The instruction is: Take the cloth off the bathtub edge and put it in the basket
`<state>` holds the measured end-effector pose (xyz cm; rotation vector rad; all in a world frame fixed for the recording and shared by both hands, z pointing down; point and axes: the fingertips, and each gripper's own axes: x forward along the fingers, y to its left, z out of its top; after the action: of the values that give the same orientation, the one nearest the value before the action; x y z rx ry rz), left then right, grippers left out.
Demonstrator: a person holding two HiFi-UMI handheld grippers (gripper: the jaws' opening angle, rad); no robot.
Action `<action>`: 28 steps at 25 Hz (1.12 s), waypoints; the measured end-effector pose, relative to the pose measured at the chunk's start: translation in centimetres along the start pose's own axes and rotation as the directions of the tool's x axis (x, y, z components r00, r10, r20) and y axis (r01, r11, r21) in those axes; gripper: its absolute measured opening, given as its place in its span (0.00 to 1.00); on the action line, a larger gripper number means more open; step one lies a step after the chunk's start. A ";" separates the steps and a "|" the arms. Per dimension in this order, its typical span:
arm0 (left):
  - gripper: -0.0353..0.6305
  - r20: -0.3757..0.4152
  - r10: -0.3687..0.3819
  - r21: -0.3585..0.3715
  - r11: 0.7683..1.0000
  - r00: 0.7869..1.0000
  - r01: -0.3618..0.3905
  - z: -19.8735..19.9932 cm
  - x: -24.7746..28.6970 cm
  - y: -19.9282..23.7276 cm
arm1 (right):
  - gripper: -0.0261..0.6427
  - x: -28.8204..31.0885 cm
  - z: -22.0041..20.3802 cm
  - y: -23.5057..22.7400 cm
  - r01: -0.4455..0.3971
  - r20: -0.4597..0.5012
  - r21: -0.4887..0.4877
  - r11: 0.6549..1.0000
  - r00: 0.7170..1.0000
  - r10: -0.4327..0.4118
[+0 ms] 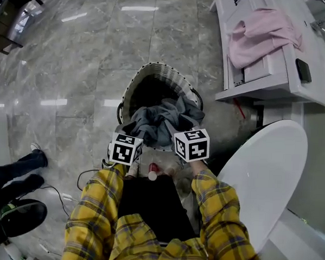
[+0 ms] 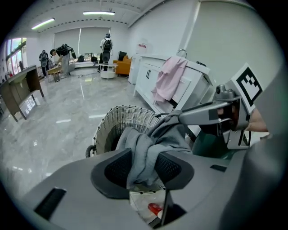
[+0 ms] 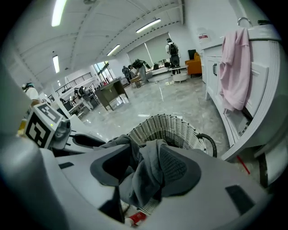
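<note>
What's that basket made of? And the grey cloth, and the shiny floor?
The basket looks like woven wicker or rattan, pale and matte: criss-cross strands show on its wall. The grey cloth looks soft, maybe cotton jersey: it crumples into floppy folds. The floor looks like polished marble or marble-look tile: grey veins and mirrored lights.

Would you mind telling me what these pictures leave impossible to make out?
Basket interior: head view, dark and covered by the grey cloth.
Red-and-white item: left gripper view, partly behind the left gripper, too small to identify.
People in the background: left gripper view, too small for detail.
</note>
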<state>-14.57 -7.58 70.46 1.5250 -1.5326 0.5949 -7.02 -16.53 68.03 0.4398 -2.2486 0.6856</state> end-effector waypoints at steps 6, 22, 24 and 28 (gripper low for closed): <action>0.32 0.076 0.035 -0.072 0.997 0.996 -0.030 0.5 -0.2 0.9 | 0.38 0.1 -1.3 -0.8 0.039 0.019 -0.018 0.999 0.999 -0.039; 0.22 0.106 -0.078 -0.105 0.991 0.991 0.089 -2.0 1.4 -2.3 | 0.38 -0.4 -9.7 -9.2 0.334 -0.030 0.260 0.906 0.941 -0.338; 0.22 0.093 -0.103 -0.100 0.989 0.990 0.112 -2.5 2.1 -3.0 | 0.38 -0.6 -11.1 -10.5 0.386 -0.046 0.291 0.875 0.920 -0.390; 0.22 0.088 -0.146 -0.087 0.984 0.985 0.153 -3.4 2.5 -3.8 | 0.38 0.1 -13.8 -12.8 0.458 -0.094 0.348 0.818 0.885 -0.456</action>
<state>-9.75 -6.67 73.28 1.5924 -1.4695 0.3742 6.85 -18.58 80.65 1.1189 -1.8933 0.8347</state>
